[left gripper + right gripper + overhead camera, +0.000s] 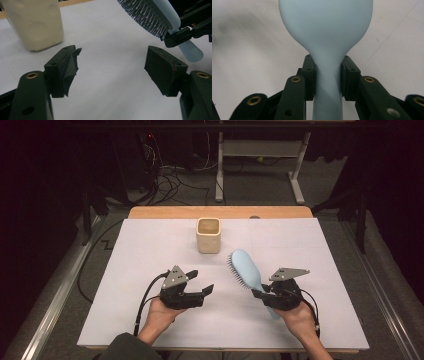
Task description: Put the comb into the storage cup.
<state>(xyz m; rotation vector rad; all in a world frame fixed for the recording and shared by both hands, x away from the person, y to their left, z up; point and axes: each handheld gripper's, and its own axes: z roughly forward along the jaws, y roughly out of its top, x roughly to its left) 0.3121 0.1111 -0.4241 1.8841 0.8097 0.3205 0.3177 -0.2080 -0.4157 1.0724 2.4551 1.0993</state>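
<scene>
White table [150,245]: right gripper [261,292] jaws clamp unlabelled hairbrush [246,267]; left gripper [202,282] jaws released.

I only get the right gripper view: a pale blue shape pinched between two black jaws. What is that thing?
Observer: A light blue hairbrush; the right gripper clamps its handle, bristles facing the left gripper.
Operator: What's the other hand doing?
Observer: The left gripper is open, with nothing between its jaws.
Operator: Anything else on the table?
Observer: A cream square cup stands upright beyond the brush, on the white sheet.
</scene>
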